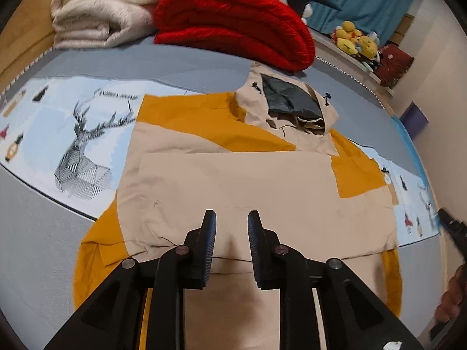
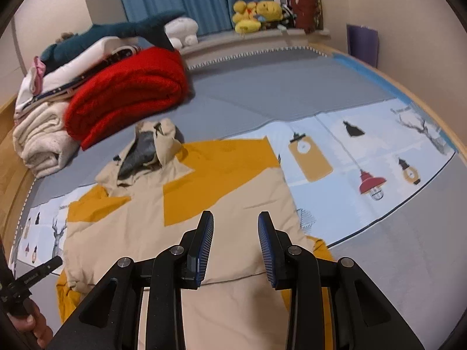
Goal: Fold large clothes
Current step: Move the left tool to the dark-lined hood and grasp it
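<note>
The jacket (image 1: 233,186) lies flat on the bed (image 1: 186,61), partly folded, with its hood (image 1: 292,102) pointing to the red blanket (image 1: 233,23). The left gripper (image 1: 232,218) hangs over the lower part of the jacket, tilted down, its jaws a little apart and holding nothing. The right gripper (image 2: 235,221) also hangs above the jacket, tilted down, jaws somewhat wider, empty.

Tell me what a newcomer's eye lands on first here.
The beige and mustard hooded jacket lies flat mid-bed on the printed blue sheet, sleeves folded in. Beyond its hood sits a folded red blanket, beside a cream one.
</note>
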### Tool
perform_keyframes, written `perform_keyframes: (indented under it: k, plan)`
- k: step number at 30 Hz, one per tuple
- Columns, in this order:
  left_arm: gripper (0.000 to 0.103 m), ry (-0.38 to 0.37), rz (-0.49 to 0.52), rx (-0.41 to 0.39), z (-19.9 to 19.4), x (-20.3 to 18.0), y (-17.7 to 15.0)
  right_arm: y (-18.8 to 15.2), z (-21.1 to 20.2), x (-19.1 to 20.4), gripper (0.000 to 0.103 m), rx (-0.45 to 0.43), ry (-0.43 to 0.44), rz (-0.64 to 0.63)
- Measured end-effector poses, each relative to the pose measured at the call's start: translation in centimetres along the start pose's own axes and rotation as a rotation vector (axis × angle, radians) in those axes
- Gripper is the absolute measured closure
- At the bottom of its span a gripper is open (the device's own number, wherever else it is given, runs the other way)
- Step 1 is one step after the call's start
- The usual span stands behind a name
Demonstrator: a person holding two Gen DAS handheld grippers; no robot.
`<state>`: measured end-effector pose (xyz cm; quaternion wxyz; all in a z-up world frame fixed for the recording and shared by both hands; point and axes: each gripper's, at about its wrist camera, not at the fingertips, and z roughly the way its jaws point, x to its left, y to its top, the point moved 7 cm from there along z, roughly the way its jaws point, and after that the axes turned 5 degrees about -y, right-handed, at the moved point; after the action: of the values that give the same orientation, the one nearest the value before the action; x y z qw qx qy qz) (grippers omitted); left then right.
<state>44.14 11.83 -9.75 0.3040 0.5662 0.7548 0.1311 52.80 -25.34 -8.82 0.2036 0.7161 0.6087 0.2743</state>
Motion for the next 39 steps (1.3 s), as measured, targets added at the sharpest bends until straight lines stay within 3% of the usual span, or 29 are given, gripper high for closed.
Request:
perform_keyframes:
  k: [6, 11, 14, 19, 25, 31, 33, 35, 39]
  plan:
    - [0.083, 0.021, 0.059, -0.078, -0.7, -0.8, 0.9, 1.0, -2.5, -1.4, 0.070, -0.071, -0.017, -0.020]
    - [0.083, 0.042, 0.113, -0.093, 0.2, -1.4, 1.9, 1.7, -2.0, -3.7, 0.070, -0.056, -0.078, -0.008]
    - [0.083, 0.053, 0.136, -0.095, 1.3, -1.5, 2.9, 2.4, -1.5, -4.5, 0.079, -0.051, -0.073, -0.018]
    - [0.083, 0.076, 0.153, -0.073, 5.1, -2.1, 7.1, 2.7, -0.3, -5.4, 0.082, -0.039, -0.118, -0.063]
    - [0.083, 0.074, 0.169, -0.058, 10.5, -4.2, 13.8, 2.6, 0.7, -5.3, 0.082, -0.008, -0.083, -0.077]
    - [0.083, 0.080, 0.120, 0.022, 18.2, -5.1, 19.0, 2.1, 2.0, -5.5, 0.082, 0.029, -0.066, -0.071]
    - [0.078, 0.115, 0.120, 0.035, 20.4, -5.0, 20.7, 1.9, 2.4, -5.6, 0.082, 0.040, -0.067, -0.069]
    - [0.064, 0.136, 0.106, 0.037, 21.9, -4.8, 21.9, 1.8, 3.0, -5.8, 0.082, 0.052, -0.067, -0.064]
    - [0.057, 0.154, 0.058, 0.053, 25.1, -4.6, 24.4, 1.6, 3.5, -5.5, 0.082, 0.063, -0.060, -0.082]
